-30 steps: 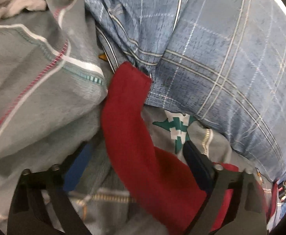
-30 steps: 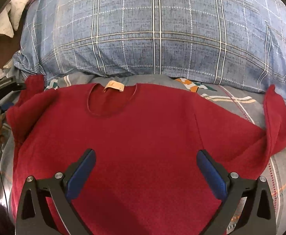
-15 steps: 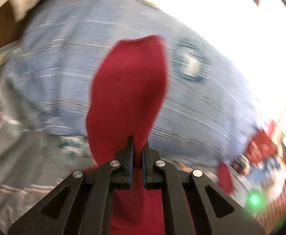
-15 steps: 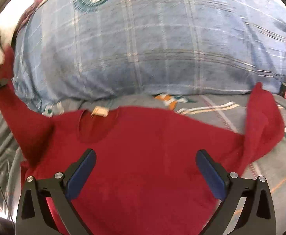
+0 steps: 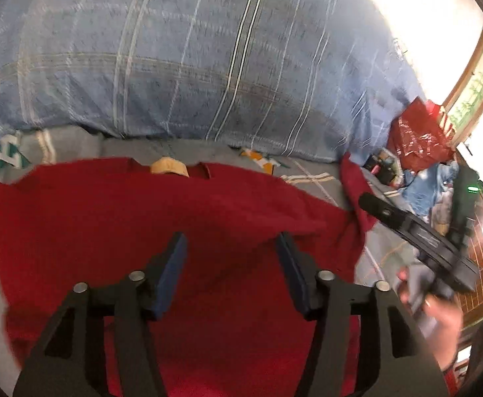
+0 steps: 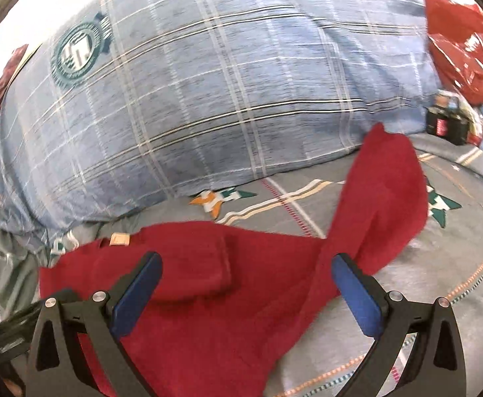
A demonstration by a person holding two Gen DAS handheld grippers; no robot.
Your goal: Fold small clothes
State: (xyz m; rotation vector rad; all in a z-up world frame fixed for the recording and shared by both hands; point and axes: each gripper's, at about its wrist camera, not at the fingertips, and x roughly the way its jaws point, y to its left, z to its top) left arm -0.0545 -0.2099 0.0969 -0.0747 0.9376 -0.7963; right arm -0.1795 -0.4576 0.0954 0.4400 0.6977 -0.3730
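A red sweater lies flat on the grey patterned bedsheet, its tan neck label towards the pillow. One sleeve lies folded across the sweater's body. The other sleeve still sticks out to the right, also seen in the left wrist view. My left gripper is open and empty just above the sweater's middle. My right gripper is open and empty above the sweater, near the base of the outstretched sleeve; it also shows in the left wrist view, held in a hand.
A big blue plaid pillow lies along the far side, right behind the sweater's collar. A red plastic bag and a dark bottle with other clutter sit at the far right. A wooden frame runs along the right.
My left gripper closed on the left sleeve, lifted it, carried it over the sweater's body and let go; it is open now. My right gripper drifted right, staying open.
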